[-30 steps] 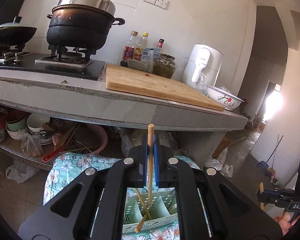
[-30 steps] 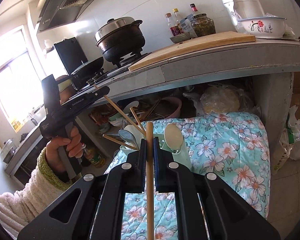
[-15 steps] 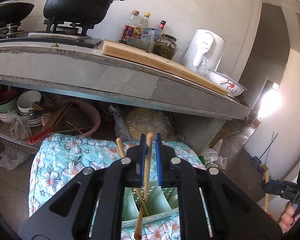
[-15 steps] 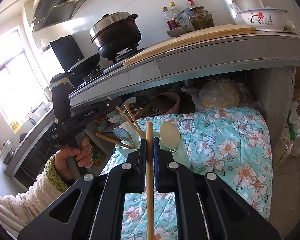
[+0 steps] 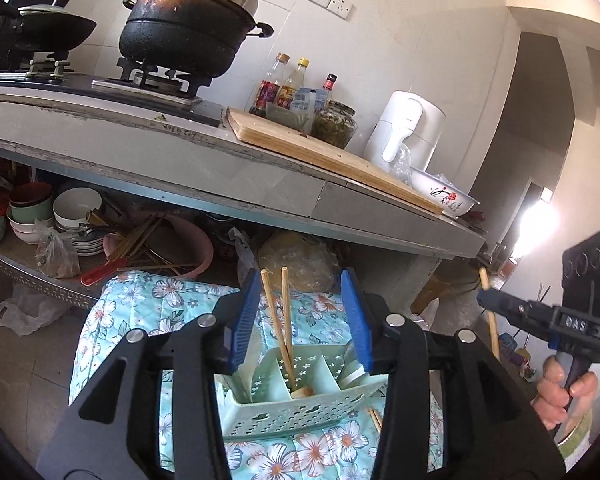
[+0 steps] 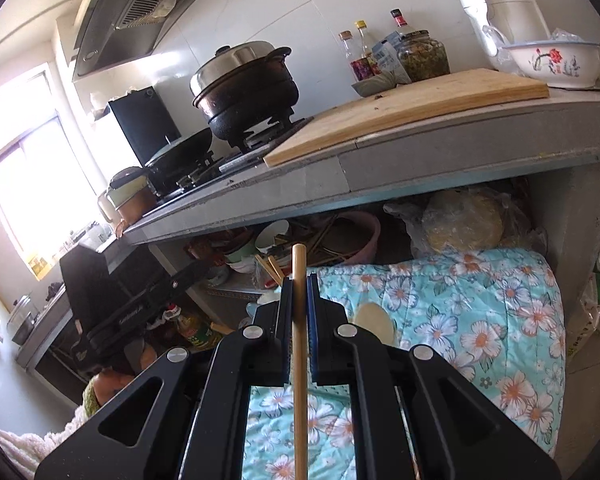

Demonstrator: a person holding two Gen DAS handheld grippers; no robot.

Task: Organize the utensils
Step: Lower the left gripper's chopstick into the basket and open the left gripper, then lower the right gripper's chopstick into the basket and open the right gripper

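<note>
My left gripper (image 5: 300, 312) is open above a pale green utensil caddy (image 5: 296, 404) on a floral quilt (image 5: 140, 304). Two wooden chopsticks (image 5: 284, 320) stand in the caddy's middle compartment, between my open jaws and touching neither. My right gripper (image 6: 299, 300) is shut on a single wooden chopstick (image 6: 300, 360) held upright; it also shows at the right of the left wrist view (image 5: 488, 304). The left gripper body shows dark at the left of the right wrist view (image 6: 140, 304). A pale spoon (image 6: 374, 320) sticks up just beyond my right fingers.
A concrete counter (image 5: 260, 184) overhangs the quilt, carrying a black pot (image 5: 188, 28), a cutting board (image 5: 332, 160), bottles, a jar and a floral bowl (image 5: 444, 196). The shelf beneath holds stacked bowls (image 5: 72, 208), a pink basin (image 5: 188, 248) with chopsticks and a bagged item (image 5: 300, 260).
My left gripper has opened and let go of its chopstick, which now stands in the caddy beside the other. My right gripper has kept its chopstick and shifted closer to the caddy.
</note>
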